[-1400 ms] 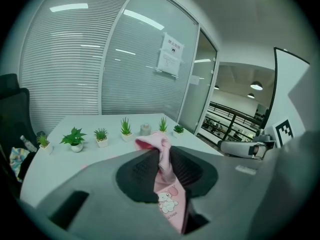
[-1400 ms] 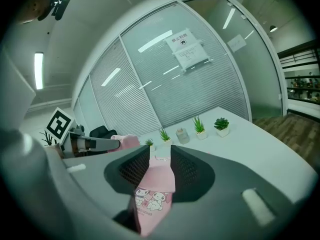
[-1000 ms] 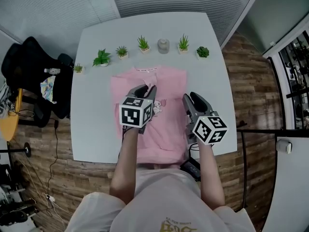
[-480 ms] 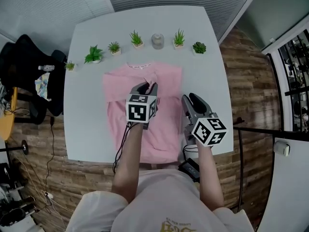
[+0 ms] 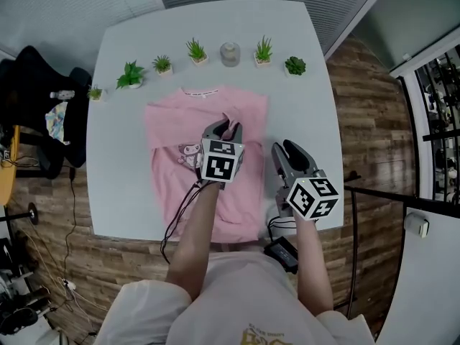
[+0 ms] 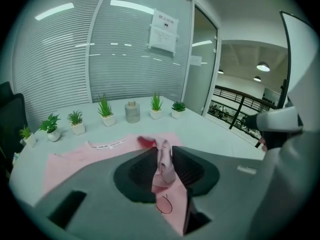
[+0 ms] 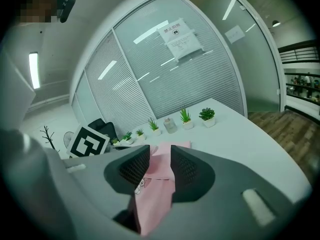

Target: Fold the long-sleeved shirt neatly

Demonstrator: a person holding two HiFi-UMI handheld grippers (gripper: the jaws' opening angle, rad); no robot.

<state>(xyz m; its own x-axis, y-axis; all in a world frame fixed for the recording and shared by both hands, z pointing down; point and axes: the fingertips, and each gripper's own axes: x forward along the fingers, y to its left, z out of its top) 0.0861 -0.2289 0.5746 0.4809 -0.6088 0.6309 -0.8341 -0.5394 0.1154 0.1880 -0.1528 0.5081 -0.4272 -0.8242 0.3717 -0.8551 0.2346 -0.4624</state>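
A pink long-sleeved shirt [image 5: 172, 192] lies flat on the white table [image 5: 309, 85], collar toward the plants, with a cartoon print [image 5: 188, 153] on its chest. My left gripper [image 5: 226, 128] hovers over the shirt's middle, shut on a bunched bit of pink fabric [image 6: 165, 159] that looks like a sleeve end. Its jaws have just been opening a little, and the fabric still sits between the pads. My right gripper [image 5: 279, 151] is at the shirt's right edge. Pink cloth [image 7: 155, 184] runs between its jaws and hangs down.
Several small potted plants [image 5: 131, 74] and a grey bottle [image 5: 230, 52] line the table's far edge. A black chair [image 5: 29, 85] stands off the left side. The near table edge [image 5: 144, 236] runs just below the shirt's hem. A cable [image 5: 180, 214] trails from the left gripper.
My left gripper has moved right and down over the shirt with the bunched fabric, uncovering the cartoon print. The right gripper has sunk slightly beside the shirt's right edge.
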